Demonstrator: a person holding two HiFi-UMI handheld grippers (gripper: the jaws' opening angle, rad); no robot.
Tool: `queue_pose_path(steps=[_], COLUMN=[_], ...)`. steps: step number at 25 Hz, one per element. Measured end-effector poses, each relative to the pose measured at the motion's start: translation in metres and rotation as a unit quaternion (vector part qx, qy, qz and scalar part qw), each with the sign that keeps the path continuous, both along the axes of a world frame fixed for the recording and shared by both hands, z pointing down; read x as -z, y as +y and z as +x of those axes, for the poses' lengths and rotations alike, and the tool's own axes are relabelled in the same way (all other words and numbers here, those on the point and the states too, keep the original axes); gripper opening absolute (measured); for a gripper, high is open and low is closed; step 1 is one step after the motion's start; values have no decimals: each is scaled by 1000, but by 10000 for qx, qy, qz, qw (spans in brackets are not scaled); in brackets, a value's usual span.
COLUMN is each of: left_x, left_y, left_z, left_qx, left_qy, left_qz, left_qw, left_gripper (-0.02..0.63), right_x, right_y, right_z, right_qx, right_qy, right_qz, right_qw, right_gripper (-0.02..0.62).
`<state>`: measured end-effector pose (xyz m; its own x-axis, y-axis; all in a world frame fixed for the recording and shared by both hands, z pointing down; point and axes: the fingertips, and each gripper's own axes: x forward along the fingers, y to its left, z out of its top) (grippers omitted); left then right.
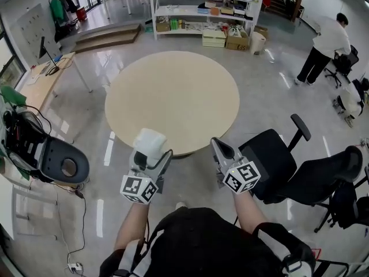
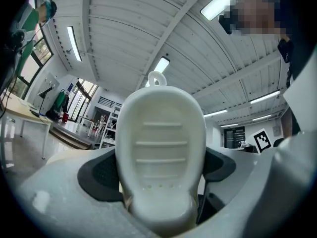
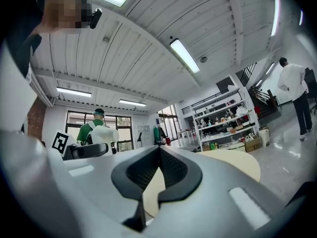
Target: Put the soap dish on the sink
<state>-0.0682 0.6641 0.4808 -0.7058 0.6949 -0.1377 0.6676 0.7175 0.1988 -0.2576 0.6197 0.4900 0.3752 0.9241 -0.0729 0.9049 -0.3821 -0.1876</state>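
The soap dish [image 2: 159,152], white and oval with four shallow ribs and a row of small holes across its face, stands upright between the jaws of my left gripper [image 1: 151,157], which are clamped on its lower end; the ribbed face is turned toward that gripper's camera. From the head view the dish is held in the air in front of me, seen against the near edge of the round tabletop [image 1: 173,100] toward its left side, and touching nothing but the jaws. My right gripper [image 1: 217,145] is held level with the left one, just to its right and apart from it; its jaws are together, with nothing between them, and its tip points at the near edge of the tabletop. Each gripper carries its marker cube, the left cube [image 1: 138,189] and the right cube [image 1: 242,176], nearest my forearms. The beige tabletop is bare and stands on a glossy grey floor [image 1: 259,91]. Black office chairs [image 1: 277,160] stand close beyond the table's near right edge. A grey rounded housing with a round hole [image 1: 60,161] sits to the left, near a wooden desk [image 1: 43,79]. White shelving [image 1: 202,10] loaded with boxes stands beyond the table's far edge, and a person in a white top [image 1: 328,45] bends over at the far right.
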Motion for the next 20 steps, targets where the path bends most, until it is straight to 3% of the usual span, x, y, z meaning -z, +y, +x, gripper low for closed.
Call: queue_pose_path(steps=[12, 20], left_x=[-16, -37], left_y=[79, 122], left_z=[13, 17], left_qx=[-51, 212], left_qy=[81, 157], left_qz=[299, 549], left_qw=[9995, 9981], left_gripper=[466, 466], right_x=[-8, -26], right_y=[73, 122], right_z=[4, -19], right_qx=[-236, -243], right_qy=[-79, -40], right_qz=[293, 486], right_qw=[9993, 9985], right_gripper=[6, 6])
